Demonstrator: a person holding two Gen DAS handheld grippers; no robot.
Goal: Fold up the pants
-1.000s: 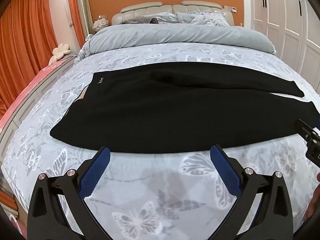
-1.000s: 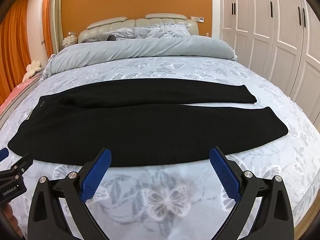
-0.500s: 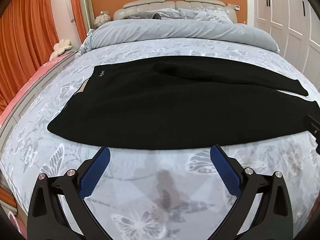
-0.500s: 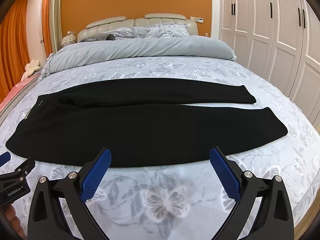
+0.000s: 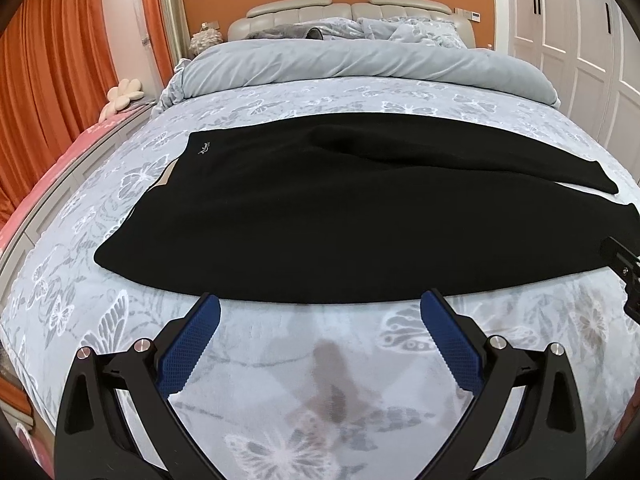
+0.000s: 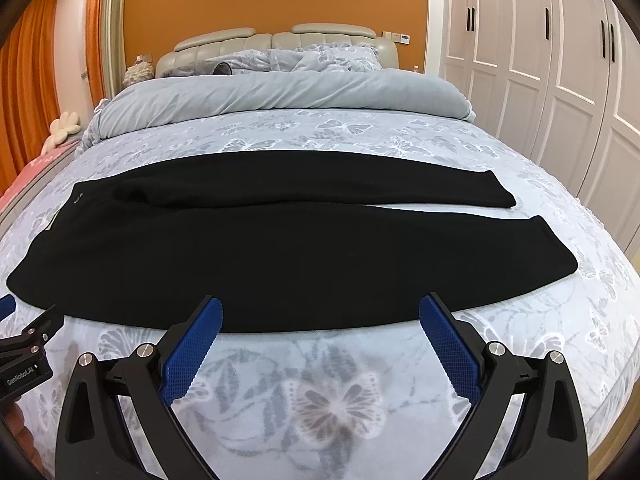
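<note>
Black pants [image 5: 344, 216] lie flat across the bed, waistband at the left, both legs running to the right, the far leg a little apart from the near one. They also show in the right wrist view [image 6: 280, 248]. My left gripper [image 5: 320, 312] is open and empty, its blue pads just short of the pants' near edge, towards the waist half. My right gripper [image 6: 320, 316] is open and empty at the near edge, towards the leg half. Part of each gripper shows at the edge of the other's view.
The bed has a grey butterfly-print cover [image 6: 332, 392]. A rolled grey duvet [image 6: 280, 92] and pillows lie at the headboard. White wardrobe doors [image 6: 560, 80] stand at the right, orange curtains [image 5: 52, 80] at the left, and a flower-shaped cushion [image 5: 124, 92] sits left of the bed.
Both grippers have crept forward slightly towards the pants' near edge. Their jaws stay open. The pants have not moved.
</note>
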